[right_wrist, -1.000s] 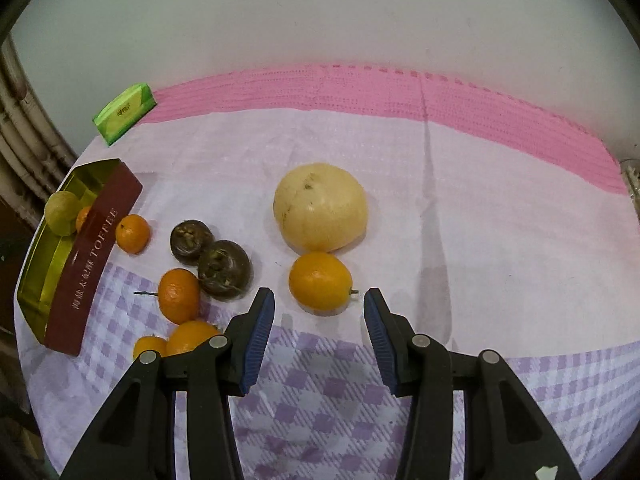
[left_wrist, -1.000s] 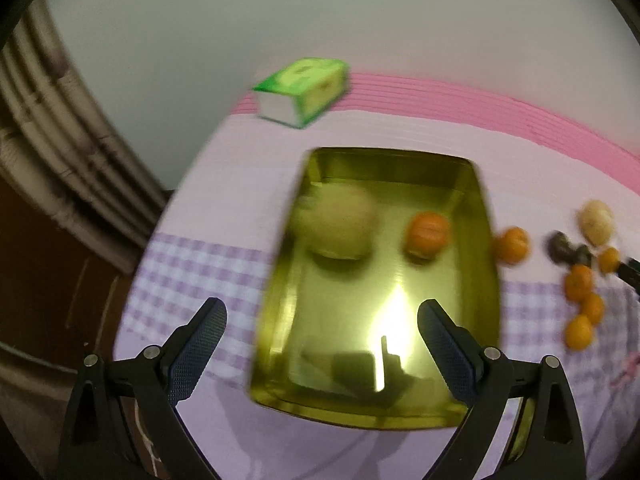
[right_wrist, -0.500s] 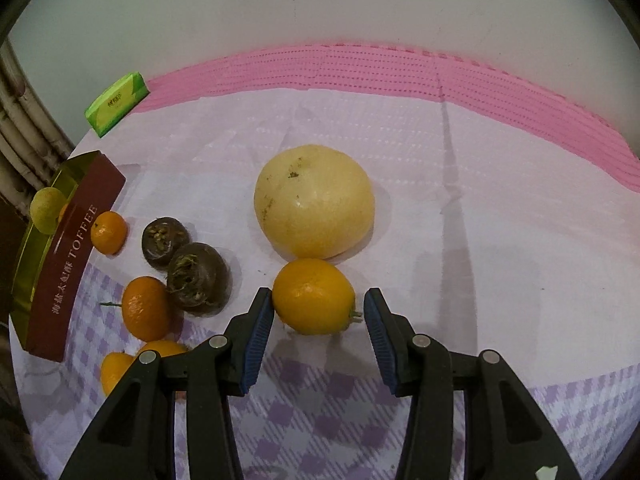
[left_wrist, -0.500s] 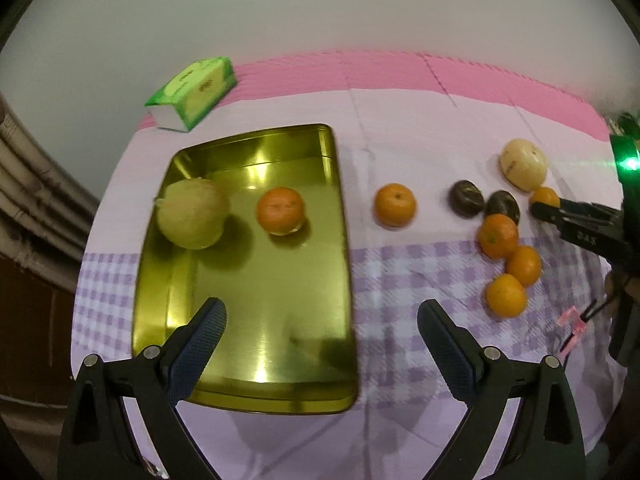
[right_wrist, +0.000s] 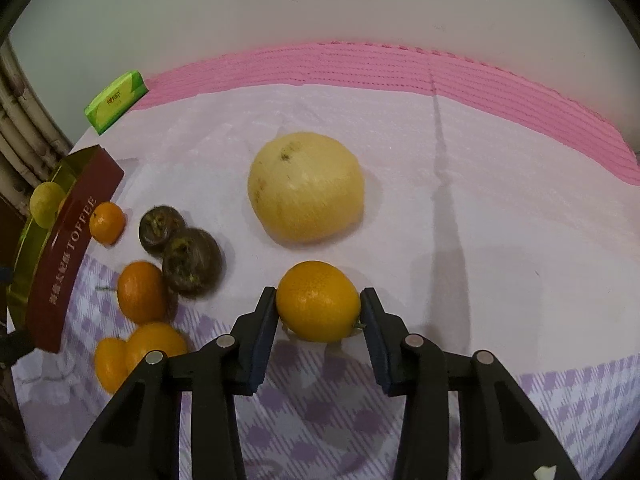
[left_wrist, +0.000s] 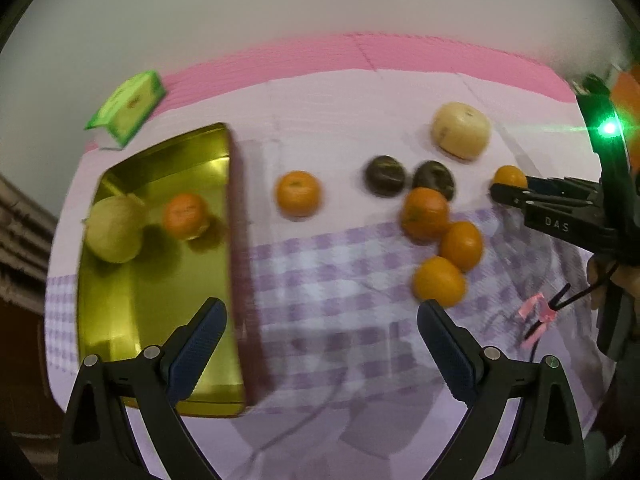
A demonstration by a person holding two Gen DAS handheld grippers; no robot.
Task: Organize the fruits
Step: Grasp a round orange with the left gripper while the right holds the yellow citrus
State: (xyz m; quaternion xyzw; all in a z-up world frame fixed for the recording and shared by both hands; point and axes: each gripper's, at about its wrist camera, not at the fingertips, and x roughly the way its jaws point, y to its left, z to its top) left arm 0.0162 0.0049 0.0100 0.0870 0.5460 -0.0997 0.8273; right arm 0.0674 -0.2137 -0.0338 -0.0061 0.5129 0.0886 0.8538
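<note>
Right gripper [right_wrist: 318,312] closing on a small orange [right_wrist: 317,306], two fruits in the tin, most still out on the cloth

Right: both pads sit against the orange's sides, fruit apparently not yet off the tablecloth [right_wrist: 480,240], just near of the big pale yellow fruit [right_wrist: 306,186]. Left gripper [left_wrist: 320,344]: jaws wide apart, nothing between them, hovering over the cloth near the gold tin tray [left_wrist: 160,280]. Done: a greenish-yellow round fruit [left_wrist: 114,228] and one orange [left_wrist: 186,216] sit in the tray's far end. Left: lone orange [left_wrist: 298,193] just right of the tray, two dark brown fruits [left_wrist: 385,175], a cluster of three oranges [left_wrist: 460,246], the big pale one, plus the one being gripped. Roughly a fifth done by my count. Green box [left_wrist: 128,106] at far left isn't fruit
</note>
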